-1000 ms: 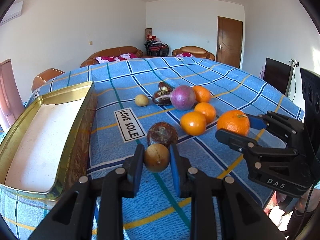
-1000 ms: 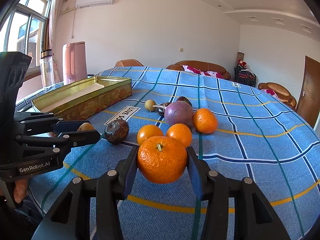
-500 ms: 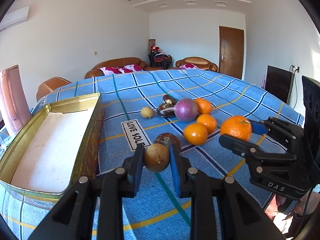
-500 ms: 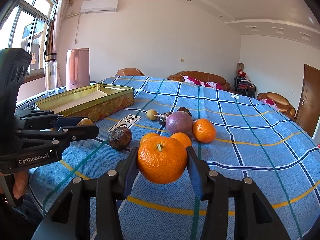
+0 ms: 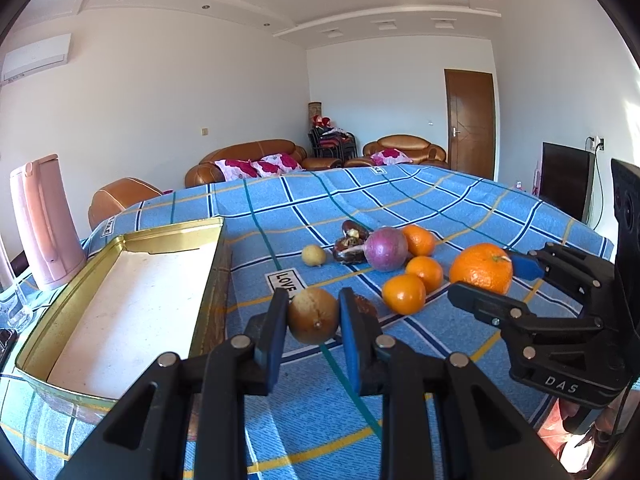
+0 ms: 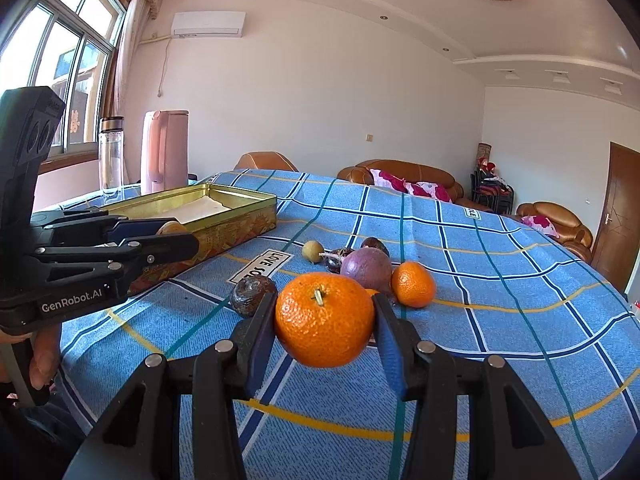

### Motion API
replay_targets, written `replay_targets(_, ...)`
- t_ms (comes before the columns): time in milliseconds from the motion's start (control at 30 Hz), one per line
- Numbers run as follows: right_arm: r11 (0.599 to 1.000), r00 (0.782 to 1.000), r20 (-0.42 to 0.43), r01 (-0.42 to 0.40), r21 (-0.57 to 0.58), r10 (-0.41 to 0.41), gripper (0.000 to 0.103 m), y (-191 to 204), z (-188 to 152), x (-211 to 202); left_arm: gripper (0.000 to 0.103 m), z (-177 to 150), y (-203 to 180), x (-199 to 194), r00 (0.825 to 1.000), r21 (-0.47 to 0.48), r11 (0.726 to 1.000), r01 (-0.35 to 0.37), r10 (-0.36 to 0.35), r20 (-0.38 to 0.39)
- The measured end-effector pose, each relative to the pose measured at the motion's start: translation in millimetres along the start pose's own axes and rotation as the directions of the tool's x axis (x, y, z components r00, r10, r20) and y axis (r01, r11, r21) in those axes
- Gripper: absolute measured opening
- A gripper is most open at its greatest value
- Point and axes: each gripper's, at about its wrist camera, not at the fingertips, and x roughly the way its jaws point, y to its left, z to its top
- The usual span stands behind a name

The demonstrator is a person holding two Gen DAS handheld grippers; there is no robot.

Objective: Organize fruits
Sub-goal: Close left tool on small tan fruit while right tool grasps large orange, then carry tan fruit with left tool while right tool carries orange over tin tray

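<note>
My left gripper (image 5: 313,314) is shut on a small tan-brown round fruit (image 5: 313,315), held above the blue checked cloth just right of the gold tin (image 5: 120,312). My right gripper (image 6: 325,318) is shut on a large orange (image 6: 325,318), lifted off the table. From the left wrist view the right gripper (image 5: 486,280) with its orange (image 5: 481,267) is on the right. On the cloth lie a dark wrinkled fruit (image 6: 252,294), a purple round fruit (image 5: 385,243), three small oranges (image 5: 403,294), a small yellow fruit (image 5: 313,255) and dark split fruits (image 5: 352,240).
The open gold tin has a pale liner inside and nothing on it. A pink kettle (image 5: 42,220) and a clear bottle (image 6: 111,152) stand beyond the tin. Sofas, a door and a dark screen (image 5: 564,184) surround the table. A hand (image 6: 40,356) holds the left gripper.
My left gripper rose with the tan fruit and tilted up, so the tin and the dark wrinkled fruit sit lower and closer. The right gripper keeps its orange, barely moved.
</note>
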Motion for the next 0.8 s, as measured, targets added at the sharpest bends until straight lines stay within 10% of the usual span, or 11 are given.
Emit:
replay_targets(433, 1.0, 0.997, 0.072, -0.016, -0.026, 0.018, 0.047, 8.5, 11.5, -13.5, 0.027, 4.2, 1.3, -10.0, 0.998, -0.002, 1.0, -0.026, 0.026, 0.055)
replay_targets(800, 0.999, 0.998, -0.049, -0.042, 0.023, 0.043, 0.047, 0.6, 0.6, 2.8, 0.027, 1.3, -0.8, -5.7, 0.999, 0.002, 1.0, -0.015, 0.015, 0.031)
